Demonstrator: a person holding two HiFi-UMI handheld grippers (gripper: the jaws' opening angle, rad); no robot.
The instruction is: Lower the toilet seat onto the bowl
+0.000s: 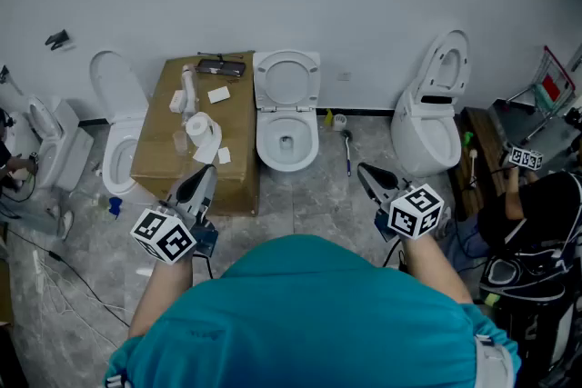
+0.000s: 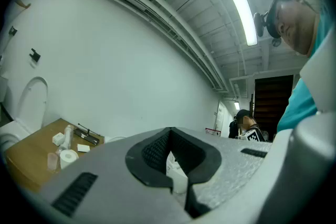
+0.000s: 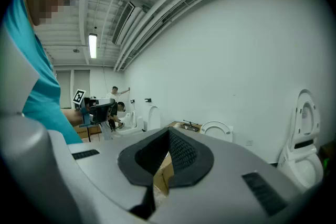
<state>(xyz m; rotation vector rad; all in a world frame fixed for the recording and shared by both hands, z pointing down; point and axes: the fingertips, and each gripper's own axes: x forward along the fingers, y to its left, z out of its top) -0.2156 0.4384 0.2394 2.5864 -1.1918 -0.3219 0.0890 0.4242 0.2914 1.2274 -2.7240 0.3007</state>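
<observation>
The middle white toilet bowl stands against the back wall with its seat raised upright. My left gripper is low in the head view, in front of the cardboard box, and well short of the toilet. My right gripper hovers over the floor to the bowl's right, also apart from it. Both have their jaws shut with nothing between them. The left gripper looks up at the wall and ceiling. Past the right gripper, that view shows the raised seat far off.
A cardboard box with a paper roll and small items stands left of the bowl. More toilets stand at the left and right. A brush lies on the floor. Another person sits at right. Cables run at left.
</observation>
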